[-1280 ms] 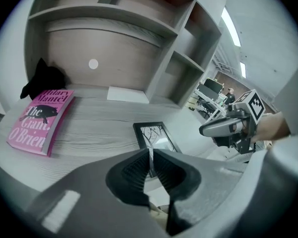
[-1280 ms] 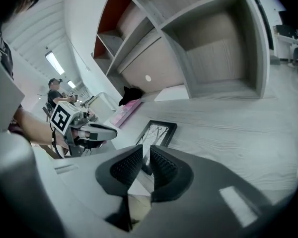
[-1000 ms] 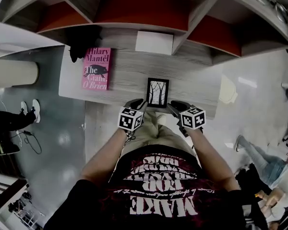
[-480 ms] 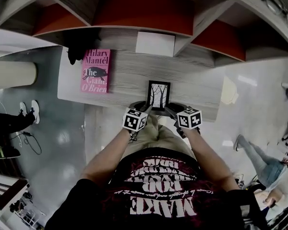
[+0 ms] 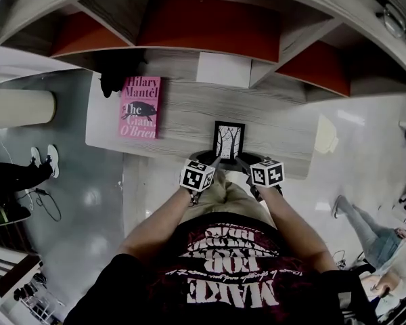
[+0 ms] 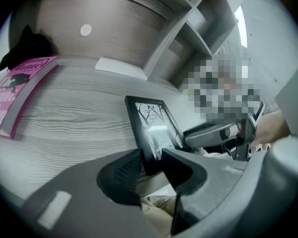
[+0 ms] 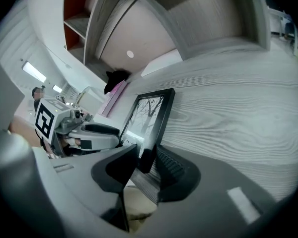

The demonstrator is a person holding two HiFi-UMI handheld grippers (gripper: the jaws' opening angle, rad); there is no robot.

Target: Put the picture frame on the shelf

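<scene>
left tongs (image 6: 151,165) — clamped on picture frame (image 6: 152,124) | right tongs (image 7: 146,162) — likewise

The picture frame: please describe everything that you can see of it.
The picture frame is small, rectangular and black. Its print shows bare dark trees on a pale ground, and the front reflects light, so it looks glazed. It stands in portrait, tilted up from the grey wood-grain surface near its front edge. The left gripper is clamped on its lower left corner and the right gripper on its lower right corner. Whether its lower edge rests on the surface I cannot tell.
</scene>
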